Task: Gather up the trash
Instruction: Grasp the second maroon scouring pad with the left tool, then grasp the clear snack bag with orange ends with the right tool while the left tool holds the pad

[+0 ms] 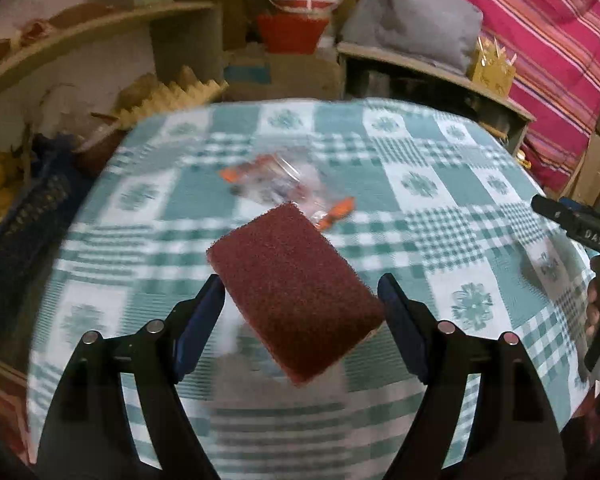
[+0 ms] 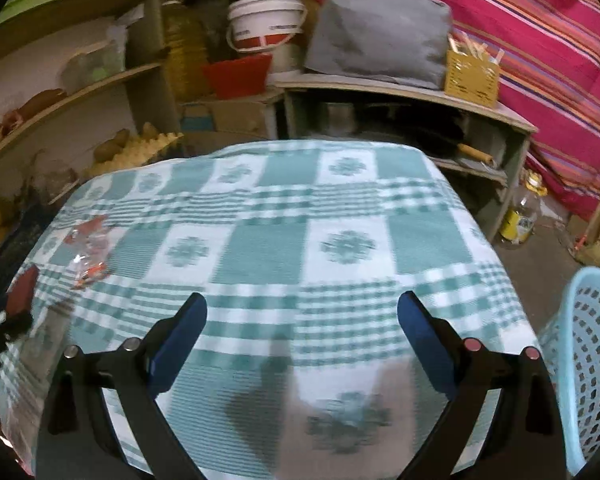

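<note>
A dark red scouring pad [image 1: 292, 292] hangs tilted above the checked tablecloth [image 1: 440, 168], with my left gripper [image 1: 300, 296] shut on it by two of its corners. Beyond it, a crumpled clear plastic wrapper with orange print [image 1: 276, 184] lies on the cloth. My right gripper [image 2: 302, 308] stands open over the near part of the table, nothing between its fingers. In the right wrist view the wrapper [image 2: 88, 248] lies at the far left, and the held pad [image 2: 22, 290] shows at the left edge. The right gripper's body [image 1: 580, 228] enters the left wrist view from the right.
A light blue perforated basket [image 2: 592, 352] stands beside the table's right edge. Behind the table are shelves with a white and red bucket [image 2: 266, 20], a red tub [image 2: 238, 74] and a grey bag [image 2: 376, 28]. A bottle [image 2: 522, 216] stands on the floor at right.
</note>
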### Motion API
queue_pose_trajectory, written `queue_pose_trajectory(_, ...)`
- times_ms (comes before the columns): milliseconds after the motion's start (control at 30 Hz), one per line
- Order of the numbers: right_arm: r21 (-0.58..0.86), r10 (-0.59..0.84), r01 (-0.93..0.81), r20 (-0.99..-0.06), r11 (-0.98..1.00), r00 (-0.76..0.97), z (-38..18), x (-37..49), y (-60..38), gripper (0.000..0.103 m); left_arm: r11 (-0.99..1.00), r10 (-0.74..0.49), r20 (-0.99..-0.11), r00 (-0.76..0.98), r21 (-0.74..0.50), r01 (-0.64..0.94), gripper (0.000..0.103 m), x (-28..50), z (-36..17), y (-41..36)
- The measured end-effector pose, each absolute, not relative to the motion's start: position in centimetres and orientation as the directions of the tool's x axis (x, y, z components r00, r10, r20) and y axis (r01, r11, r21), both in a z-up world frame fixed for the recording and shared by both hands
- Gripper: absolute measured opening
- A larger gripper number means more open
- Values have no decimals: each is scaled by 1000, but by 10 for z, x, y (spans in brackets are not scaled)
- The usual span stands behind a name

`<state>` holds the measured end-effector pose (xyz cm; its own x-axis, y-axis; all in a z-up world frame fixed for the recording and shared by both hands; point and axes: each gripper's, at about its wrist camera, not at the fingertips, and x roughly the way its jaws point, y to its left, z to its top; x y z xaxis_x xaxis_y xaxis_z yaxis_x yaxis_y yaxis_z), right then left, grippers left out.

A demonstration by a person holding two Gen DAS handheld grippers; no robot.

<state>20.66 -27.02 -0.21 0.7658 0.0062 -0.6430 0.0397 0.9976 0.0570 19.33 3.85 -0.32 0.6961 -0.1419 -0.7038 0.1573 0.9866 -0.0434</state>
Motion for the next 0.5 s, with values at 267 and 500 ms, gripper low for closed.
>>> queue_pose_trajectory(267, -3, 76, -103, -650, 995, 756, 7, 233, -166, 94, 999, -11, -639, 769, -47, -24, 77, 213, 11, 126)
queue_pose_trajectory(500, -63, 108, -201, -669, 978, 736, 2, 259, -96, 94, 996, 66, -634, 771, 1, -84, 77, 226, -1, 164)
